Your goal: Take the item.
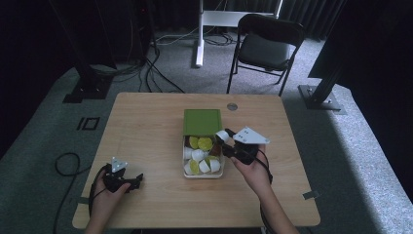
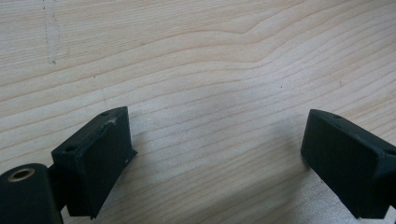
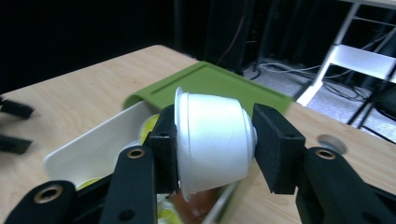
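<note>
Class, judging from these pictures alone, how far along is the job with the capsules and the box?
Done: the green lid is off, lying beside the white box. In hand: the right claw is shut on one white capsule, held above the box's edge. Whether it is going in or coming out cannot be told. Left: several capsules sit in the box; the left claw rests open on the table.

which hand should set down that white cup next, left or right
Right. The right gripper is already shut on the white cup, above the box of cups. The left gripper is open over bare table, apart from the box.
</note>
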`<act>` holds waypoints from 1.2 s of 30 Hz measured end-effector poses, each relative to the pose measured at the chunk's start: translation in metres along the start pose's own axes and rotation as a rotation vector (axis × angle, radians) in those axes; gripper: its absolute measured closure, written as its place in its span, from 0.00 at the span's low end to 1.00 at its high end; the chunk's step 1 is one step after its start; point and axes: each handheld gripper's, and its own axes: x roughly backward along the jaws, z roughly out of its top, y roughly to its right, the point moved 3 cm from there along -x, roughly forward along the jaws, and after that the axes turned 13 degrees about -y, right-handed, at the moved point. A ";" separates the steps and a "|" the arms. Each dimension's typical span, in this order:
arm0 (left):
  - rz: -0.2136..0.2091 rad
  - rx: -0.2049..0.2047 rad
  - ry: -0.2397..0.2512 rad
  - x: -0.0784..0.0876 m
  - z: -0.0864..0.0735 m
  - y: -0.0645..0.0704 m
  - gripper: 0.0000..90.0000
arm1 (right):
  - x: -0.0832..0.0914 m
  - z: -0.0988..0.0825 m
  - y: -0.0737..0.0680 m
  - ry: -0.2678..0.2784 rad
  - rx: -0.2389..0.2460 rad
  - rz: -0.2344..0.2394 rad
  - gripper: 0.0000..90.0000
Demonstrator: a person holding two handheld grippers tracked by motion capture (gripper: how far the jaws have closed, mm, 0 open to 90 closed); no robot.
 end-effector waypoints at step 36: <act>0.002 -0.002 0.000 0.000 0.000 0.000 0.11 | -0.051 -0.095 0.124 -0.170 -0.270 -0.182 0.61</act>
